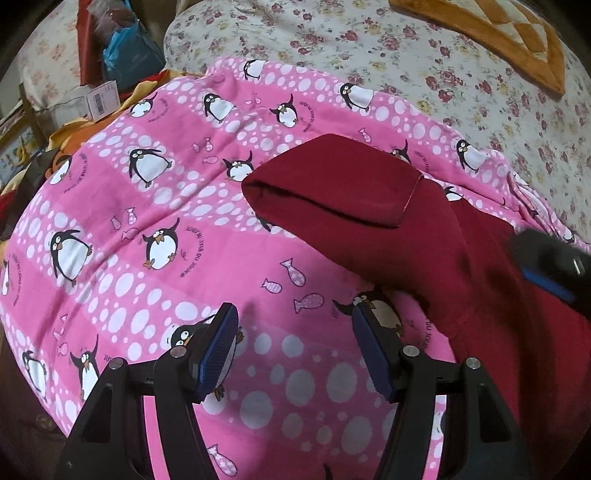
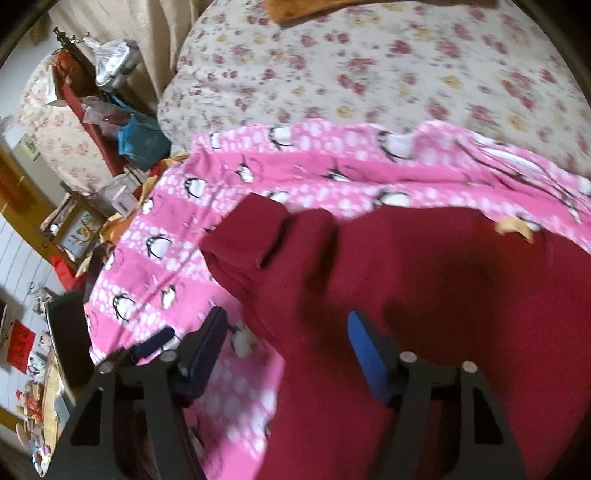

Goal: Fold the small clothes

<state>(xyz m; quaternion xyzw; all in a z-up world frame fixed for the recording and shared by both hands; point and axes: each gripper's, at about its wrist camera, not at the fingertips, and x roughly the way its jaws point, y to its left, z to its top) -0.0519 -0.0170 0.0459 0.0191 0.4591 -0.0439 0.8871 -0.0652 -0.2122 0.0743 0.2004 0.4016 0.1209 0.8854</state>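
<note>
Maroon garment [image 1: 417, 236] lies on the pink penguin sheet [image 1: 155, 206] on the bed, one sleeve [image 2: 251, 236] turned back. I judge folding under way; next I need an edge. My left gripper [image 1: 291, 347] and right gripper [image 2: 288, 350] tilt downward, jaws parted, empty.

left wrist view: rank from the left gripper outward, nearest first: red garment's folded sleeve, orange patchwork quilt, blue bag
1. Red garment's folded sleeve: just ahead of the left gripper, slightly right, lying on the pink penguin blanket.
2. Blue bag: far upper left, off the bed's edge.
3. Orange patchwork quilt: far upper right, on the floral sheet.
Bag and quilt are too close to call.
</note>
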